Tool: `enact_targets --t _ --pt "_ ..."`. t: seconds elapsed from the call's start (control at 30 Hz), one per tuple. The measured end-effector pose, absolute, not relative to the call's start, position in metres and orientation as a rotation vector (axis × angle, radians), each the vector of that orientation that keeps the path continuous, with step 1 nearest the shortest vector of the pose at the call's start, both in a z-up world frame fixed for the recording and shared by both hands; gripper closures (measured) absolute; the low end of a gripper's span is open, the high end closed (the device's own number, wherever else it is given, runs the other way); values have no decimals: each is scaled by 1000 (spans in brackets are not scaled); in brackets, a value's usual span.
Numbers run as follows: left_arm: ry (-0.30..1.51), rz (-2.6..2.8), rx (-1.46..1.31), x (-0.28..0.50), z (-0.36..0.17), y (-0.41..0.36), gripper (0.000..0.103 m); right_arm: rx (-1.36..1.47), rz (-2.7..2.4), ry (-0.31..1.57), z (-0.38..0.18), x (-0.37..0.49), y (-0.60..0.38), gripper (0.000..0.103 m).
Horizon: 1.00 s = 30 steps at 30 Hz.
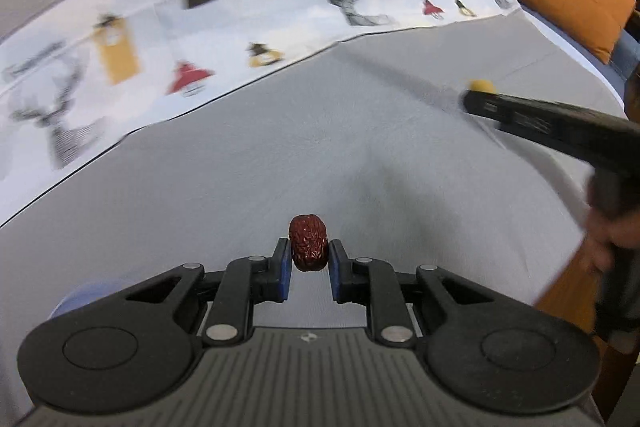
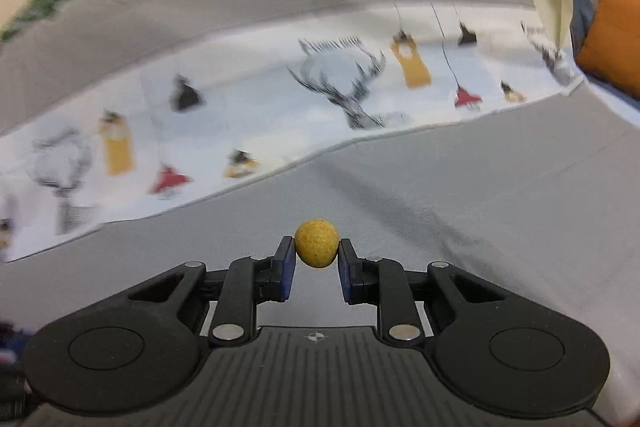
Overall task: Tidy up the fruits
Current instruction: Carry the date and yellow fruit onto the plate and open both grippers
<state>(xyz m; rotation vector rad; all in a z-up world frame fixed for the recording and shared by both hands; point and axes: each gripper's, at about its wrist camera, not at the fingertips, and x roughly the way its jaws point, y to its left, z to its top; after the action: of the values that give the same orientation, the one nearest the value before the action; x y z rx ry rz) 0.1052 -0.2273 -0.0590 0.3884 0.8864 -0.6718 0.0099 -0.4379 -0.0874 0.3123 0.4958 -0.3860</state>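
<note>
A grey cloth (image 1: 280, 147) covered the bench and filled most of both views. Across its far side lay a white printed cloth (image 1: 248, 11) with stag heads and small yellow, red and black figures, blurred in both pictures. At the far right edge sat an orange cushion (image 1: 576, 7) on something blue.

The left hand-held gripper (image 1: 309, 253) was raised over the grey cloth with its blue pads (image 1: 283, 267) pinching a wrinkled dark red fruit, a dried red date (image 1: 308, 242), held by its sides at the tips of the fingers and clear of the cloth.

The right hand-held gripper (image 2: 317, 254) likewise hung above the grey cloth, its blue pads (image 2: 288, 269) pressed on either side of a small round yellow fruit (image 2: 316, 243) with a rough speckled skin. In the left wrist view this gripper reached in from the right as a dark blurred bar, the yellow fruit just visible at its tip, well apart from the date
</note>
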Motion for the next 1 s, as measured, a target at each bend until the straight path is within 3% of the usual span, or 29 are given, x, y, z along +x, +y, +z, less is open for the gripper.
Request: enact_targets --t 0.37,0.7,1.0 --pt "899 -521 254 -16 7 -51 82 289 -60 534 -21 -130 -253 79" --pt "858 -419 157 -67 27 25 82 109 67 502 7 -172 -159 79" --pt "802 -421 129 -82 43 35 82 47 89 489 11 -182 -141 79"
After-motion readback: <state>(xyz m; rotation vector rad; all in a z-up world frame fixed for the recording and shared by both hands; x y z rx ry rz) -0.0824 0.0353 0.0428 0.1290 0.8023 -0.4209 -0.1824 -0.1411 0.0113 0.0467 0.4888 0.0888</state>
